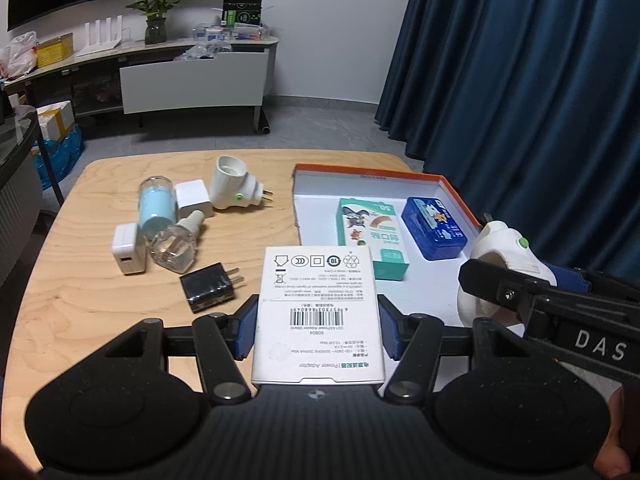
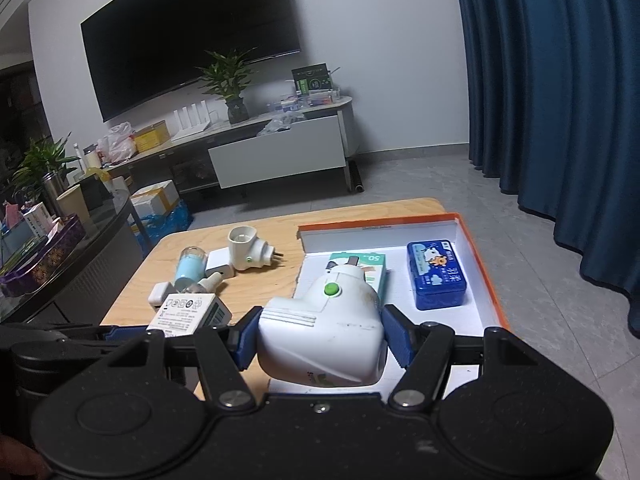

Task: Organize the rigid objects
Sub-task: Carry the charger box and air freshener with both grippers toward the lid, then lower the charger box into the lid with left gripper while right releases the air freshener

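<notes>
While the white box (image 1: 320,312) and the plug-in heater (image 2: 320,332) are gripped firmly by the jaws, both should be lowered gently into free corners of the tray (image 1: 460,196).

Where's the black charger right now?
The black charger lies on the wooden table, left of the orange-rimmed tray in the left wrist view, just before the clear bottle and beside the held white box.
</notes>
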The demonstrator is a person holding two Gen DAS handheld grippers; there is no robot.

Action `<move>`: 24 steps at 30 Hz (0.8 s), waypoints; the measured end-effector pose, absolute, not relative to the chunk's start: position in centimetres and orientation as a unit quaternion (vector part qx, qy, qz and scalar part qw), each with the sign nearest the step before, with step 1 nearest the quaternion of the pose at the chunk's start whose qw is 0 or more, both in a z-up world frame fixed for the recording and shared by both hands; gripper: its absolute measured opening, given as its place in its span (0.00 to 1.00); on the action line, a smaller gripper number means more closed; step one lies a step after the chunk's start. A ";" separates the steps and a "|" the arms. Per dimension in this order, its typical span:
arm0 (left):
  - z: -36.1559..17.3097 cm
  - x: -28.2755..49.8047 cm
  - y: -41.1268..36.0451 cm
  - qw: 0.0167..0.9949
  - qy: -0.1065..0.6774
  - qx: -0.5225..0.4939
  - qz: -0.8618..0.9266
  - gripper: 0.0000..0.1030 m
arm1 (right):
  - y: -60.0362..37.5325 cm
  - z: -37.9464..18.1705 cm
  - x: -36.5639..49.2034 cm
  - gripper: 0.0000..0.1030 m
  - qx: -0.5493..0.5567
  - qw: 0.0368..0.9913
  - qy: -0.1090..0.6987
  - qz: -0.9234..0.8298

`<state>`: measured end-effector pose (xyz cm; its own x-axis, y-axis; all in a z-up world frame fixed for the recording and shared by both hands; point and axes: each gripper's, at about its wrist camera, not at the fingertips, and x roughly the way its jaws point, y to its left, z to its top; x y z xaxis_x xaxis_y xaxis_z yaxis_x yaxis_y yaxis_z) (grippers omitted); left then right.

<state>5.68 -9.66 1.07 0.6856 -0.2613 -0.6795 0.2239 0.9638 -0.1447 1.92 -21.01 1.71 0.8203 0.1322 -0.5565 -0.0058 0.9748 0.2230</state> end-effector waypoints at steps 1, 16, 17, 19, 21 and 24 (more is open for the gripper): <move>1.0 5.7 -9.8 0.917 0.374 -0.024 -0.133 0.58 | -21.1 1.7 1.9 0.74 0.107 0.948 0.298 0.035; 0.2 6.2 -12.7 0.909 0.386 -0.012 -0.157 0.58 | -23.6 0.8 2.1 0.74 0.114 0.946 0.302 0.011; 0.1 6.3 -12.8 0.908 0.388 -0.012 -0.157 0.58 | -23.8 0.8 2.2 0.74 0.115 0.946 0.303 0.010; 0.0 6.4 -13.1 0.907 0.389 -0.012 -0.159 0.58 | -24.1 0.6 2.4 0.74 0.116 0.945 0.304 0.007; -0.1 6.6 -13.5 0.906 0.391 -0.010 -0.162 0.58 | -24.4 0.4 2.6 0.74 0.116 0.945 0.306 0.004; -0.4 6.8 -14.0 0.904 0.393 -0.008 -0.166 0.58 | -24.9 0.1 2.9 0.74 0.115 0.944 0.310 -0.001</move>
